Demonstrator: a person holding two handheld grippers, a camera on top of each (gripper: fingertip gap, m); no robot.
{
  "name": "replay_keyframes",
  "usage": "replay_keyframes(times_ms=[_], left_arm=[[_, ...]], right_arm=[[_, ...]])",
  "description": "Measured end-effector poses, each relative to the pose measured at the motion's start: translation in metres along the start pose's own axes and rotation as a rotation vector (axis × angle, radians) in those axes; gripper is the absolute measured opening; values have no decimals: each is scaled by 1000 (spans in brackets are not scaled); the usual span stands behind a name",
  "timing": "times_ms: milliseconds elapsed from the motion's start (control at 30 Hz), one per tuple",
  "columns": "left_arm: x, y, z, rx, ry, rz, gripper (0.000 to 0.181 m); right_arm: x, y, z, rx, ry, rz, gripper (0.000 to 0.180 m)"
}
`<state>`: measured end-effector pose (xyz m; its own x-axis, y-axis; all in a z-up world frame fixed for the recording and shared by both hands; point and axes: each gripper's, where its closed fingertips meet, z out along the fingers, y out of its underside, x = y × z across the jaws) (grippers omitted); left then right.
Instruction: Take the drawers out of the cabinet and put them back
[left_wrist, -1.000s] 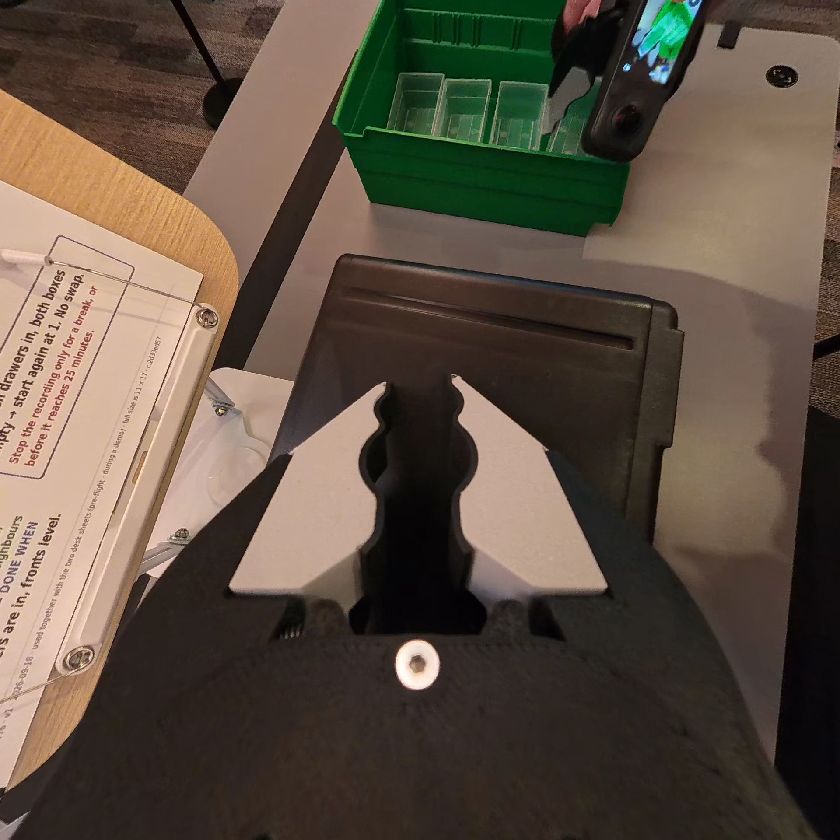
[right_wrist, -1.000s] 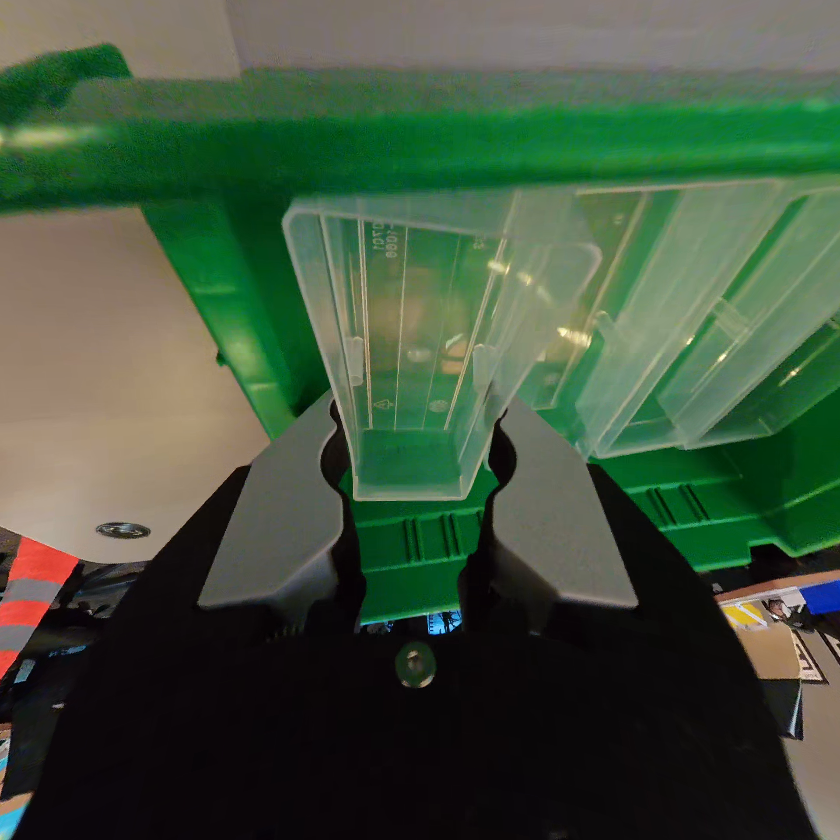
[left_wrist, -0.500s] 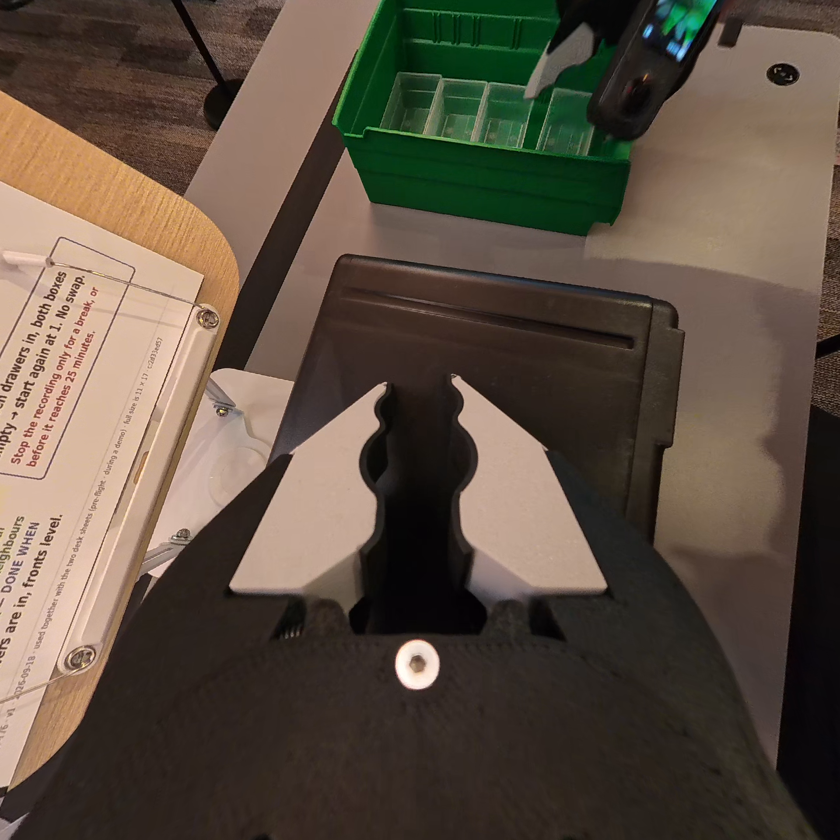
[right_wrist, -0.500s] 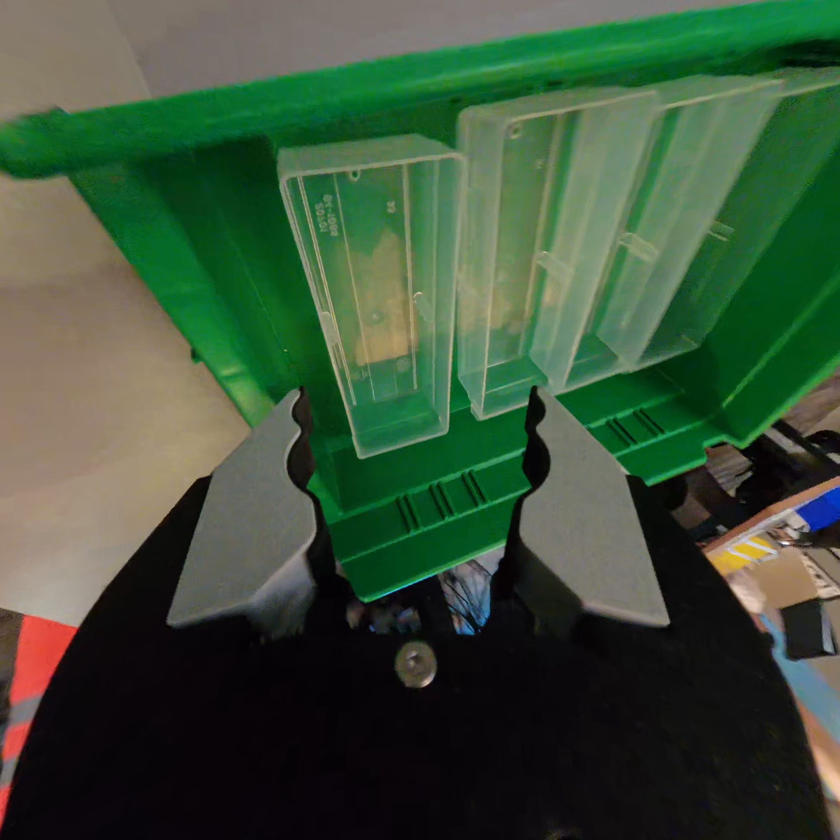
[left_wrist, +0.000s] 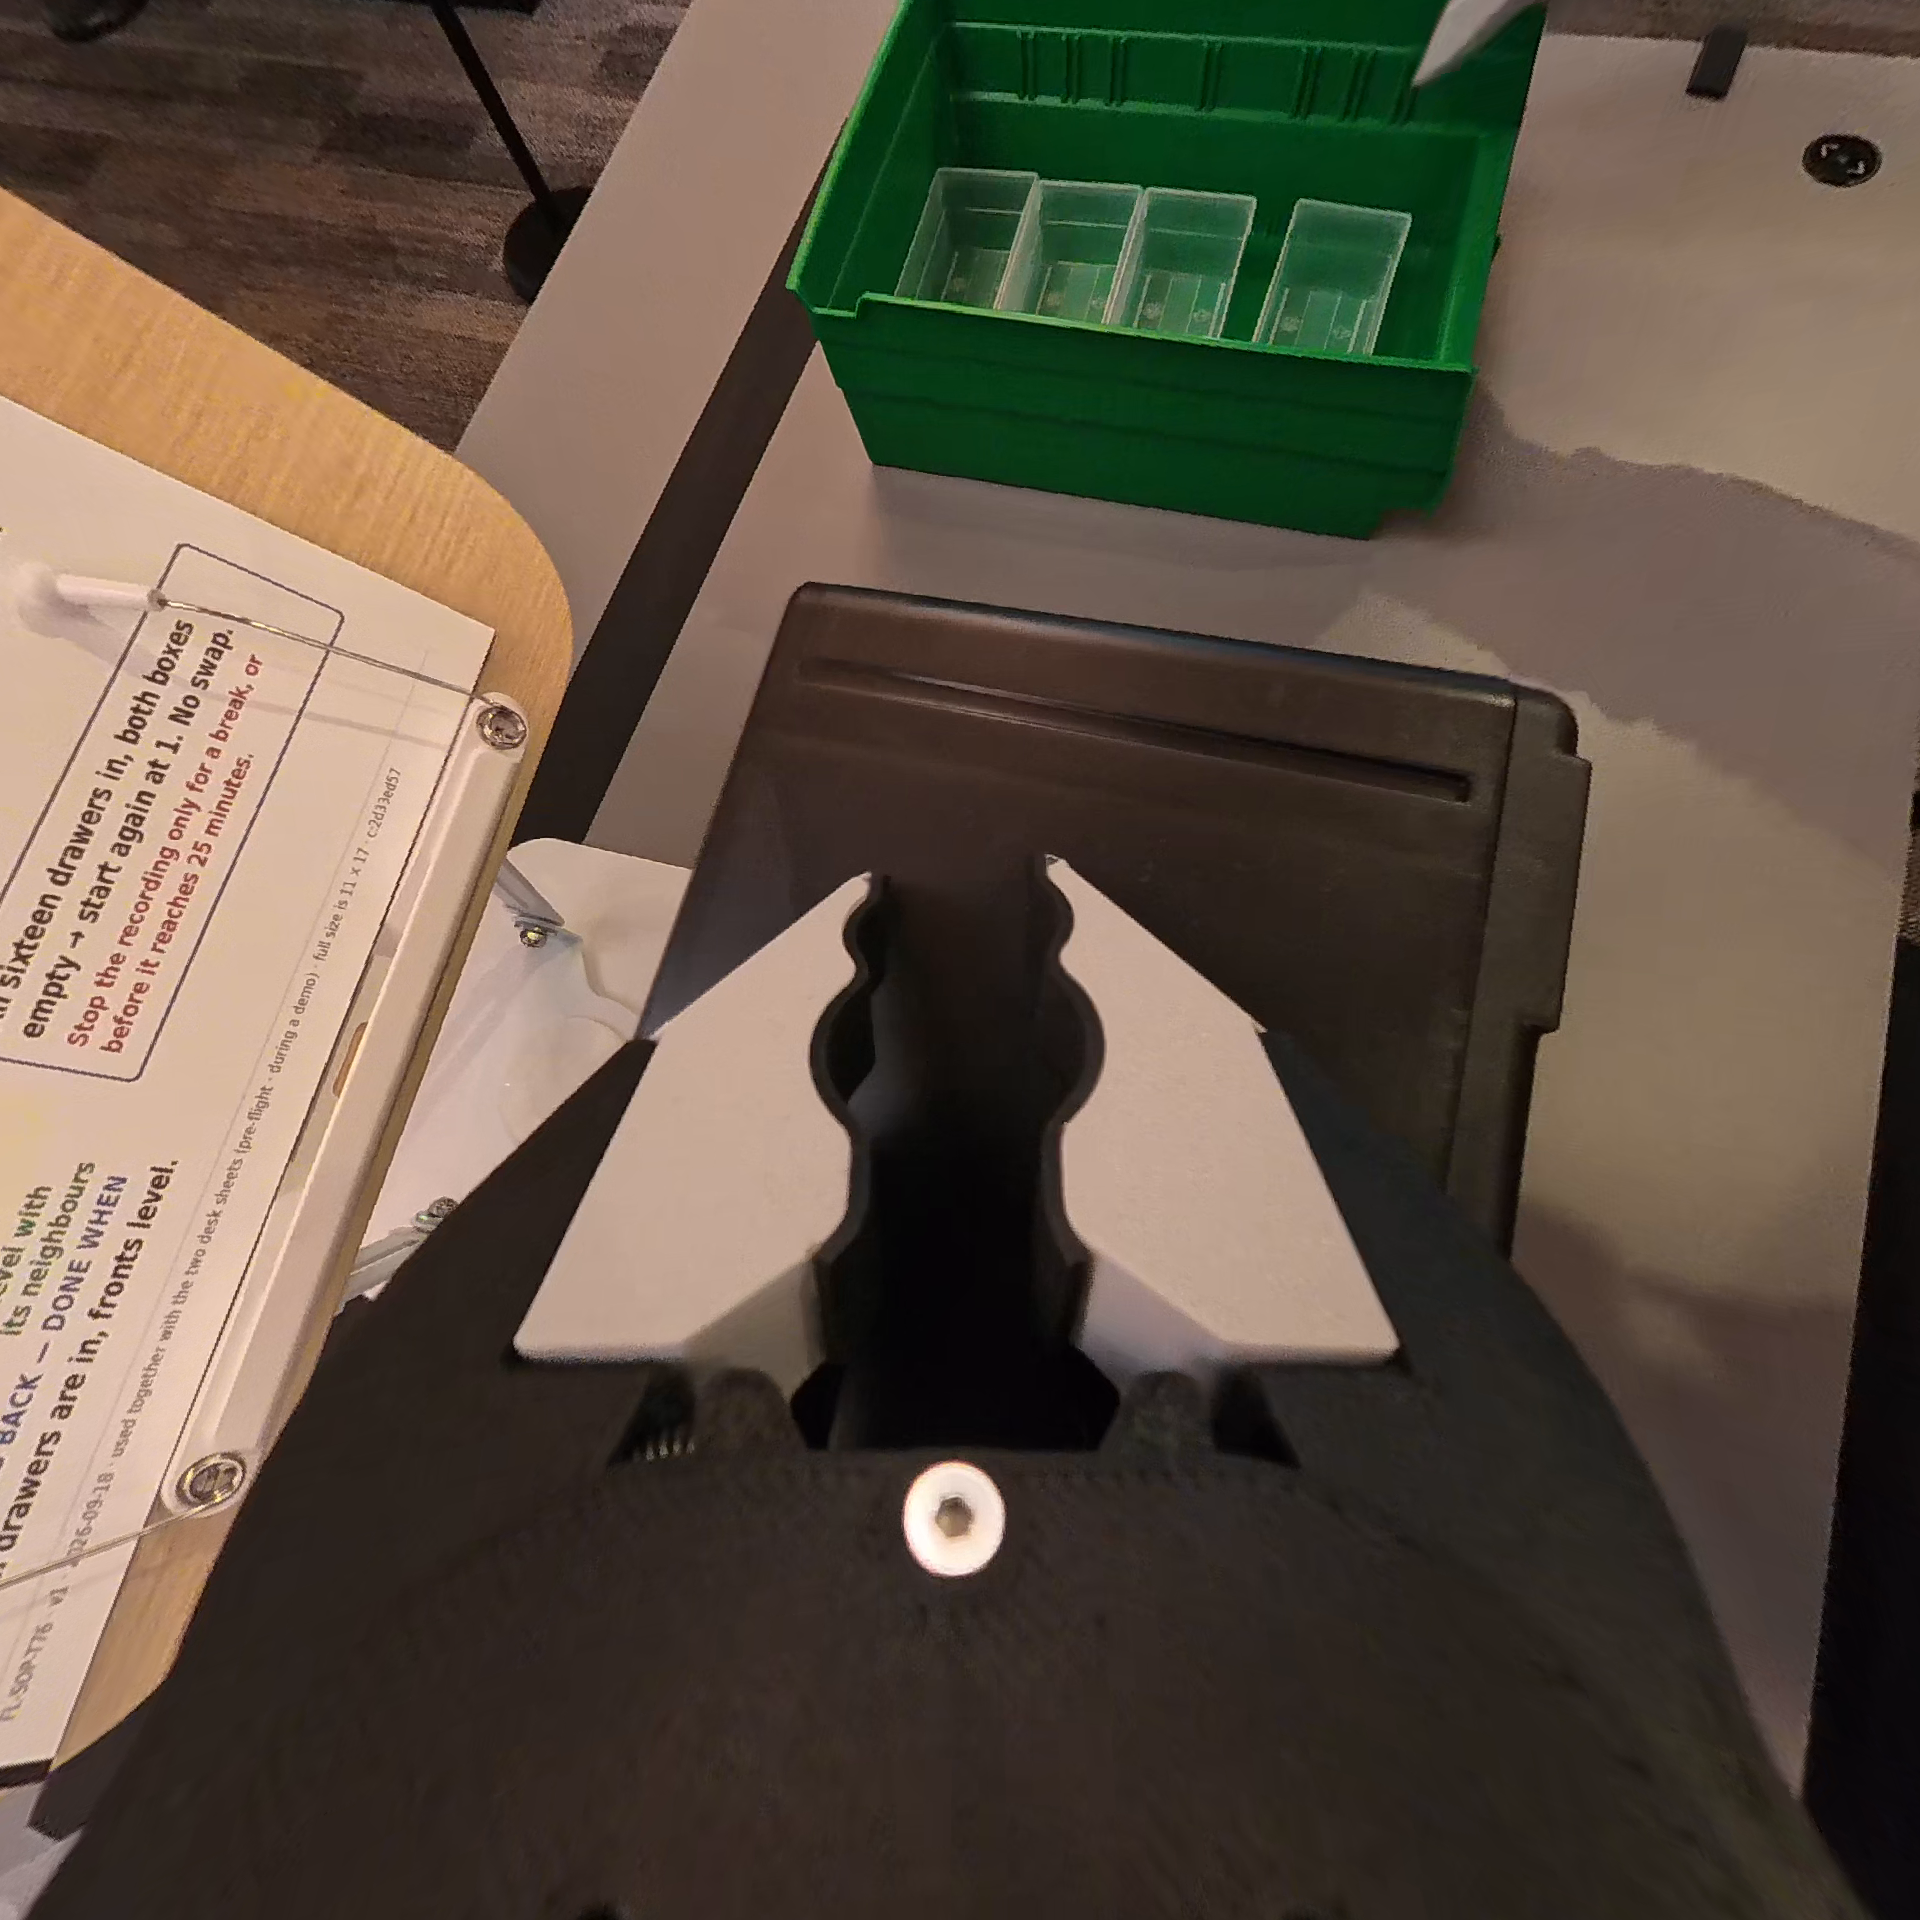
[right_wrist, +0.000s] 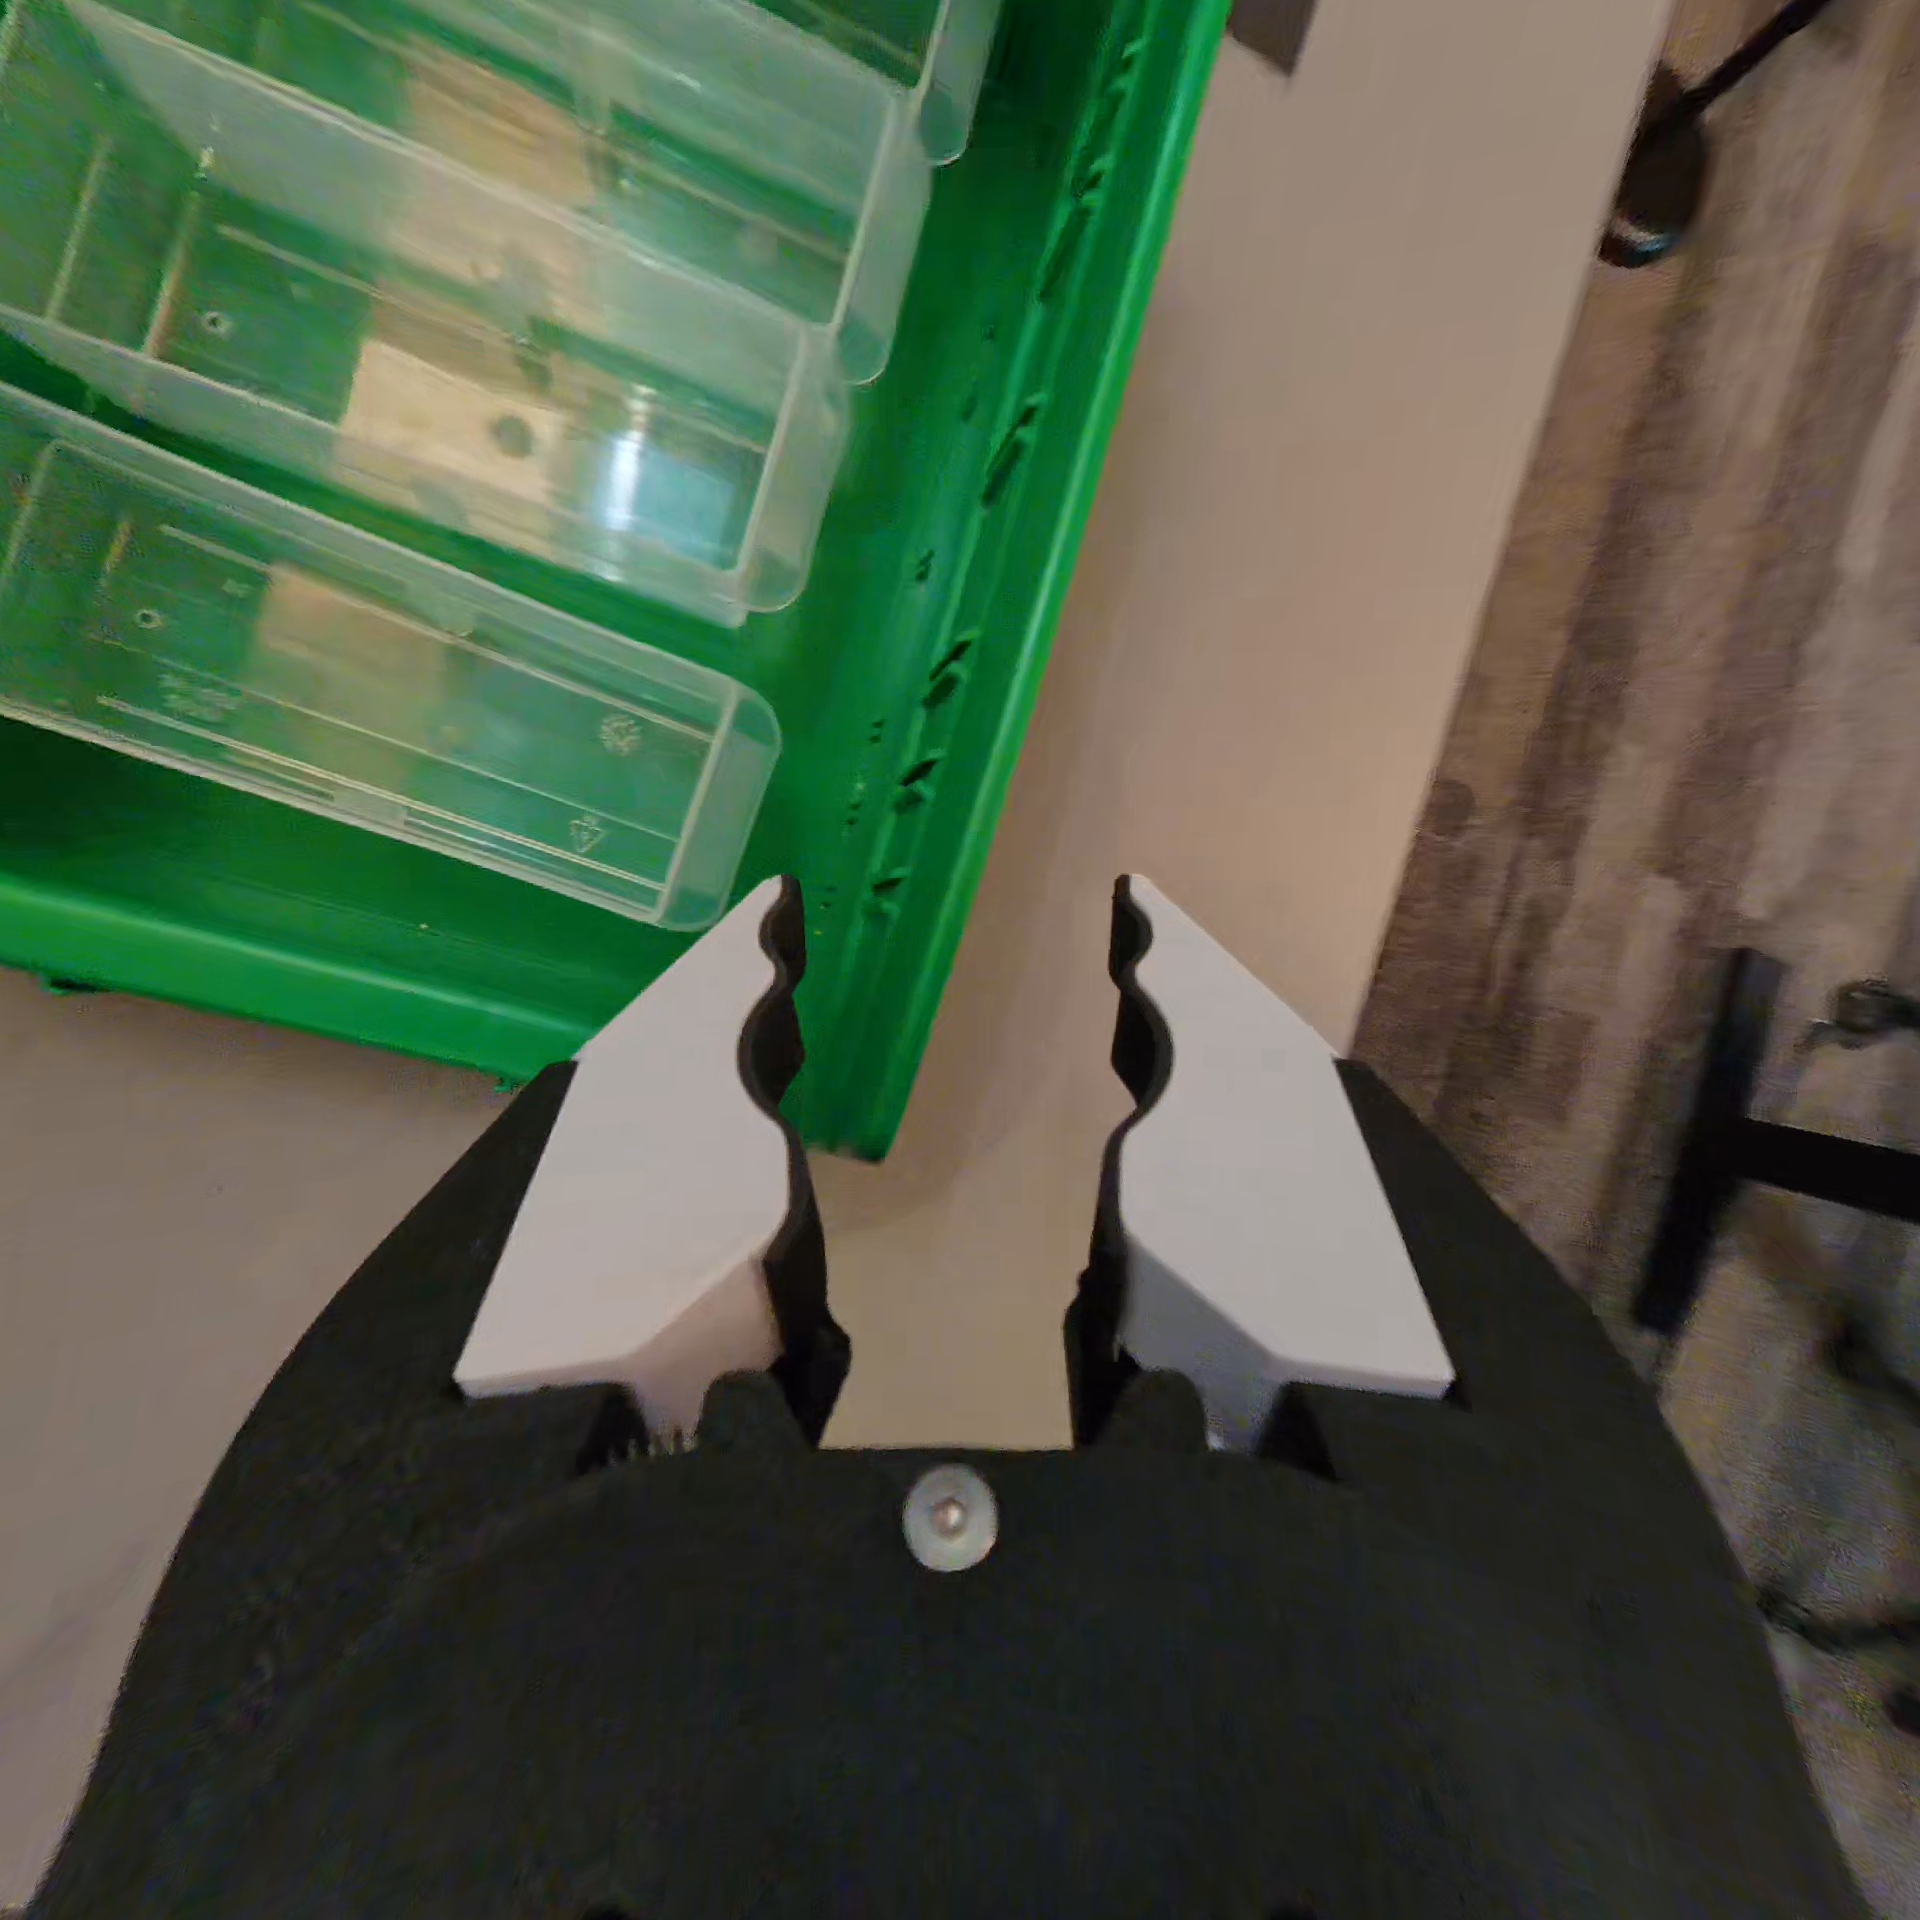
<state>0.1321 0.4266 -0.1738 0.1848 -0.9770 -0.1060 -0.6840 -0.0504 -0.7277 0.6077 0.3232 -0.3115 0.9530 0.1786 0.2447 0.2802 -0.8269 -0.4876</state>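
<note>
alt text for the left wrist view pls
The left gripper hovers open and empty over a black cabinet on a grey table. Beyond it, a green bin holds four clear drawers; a printed sheet lies left.

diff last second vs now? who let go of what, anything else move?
The right claw let go of the clear drawer, which now lies in the green bin a little apart from the other three. The claw, open and empty, pulled back beyond the bin's corner. The left claw stayed above the dark cabinet; bin and cabinet did not move.
</note>
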Motion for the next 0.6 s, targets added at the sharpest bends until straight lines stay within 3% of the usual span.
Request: replay_keyframes(times_ms=[33,100,200,400,600], left_arm=[[-1,0,0,0,-2,-6,28],[-3,0,0,2,-22,-2,31],[-10,-2,-2,7,-114,24,40],[7,-12,-17,77,-245,79,45],[20,21,-85,89,-530,199,45]], right_arm=[[-4,4,6,8,-31,18,58],[-9,12,15,5,-61,42,50],[-19,21,25,-7,-104,25,10],[-27,21,27,31,-145,63,6],[-39,33,16,44,-165,122,5]])
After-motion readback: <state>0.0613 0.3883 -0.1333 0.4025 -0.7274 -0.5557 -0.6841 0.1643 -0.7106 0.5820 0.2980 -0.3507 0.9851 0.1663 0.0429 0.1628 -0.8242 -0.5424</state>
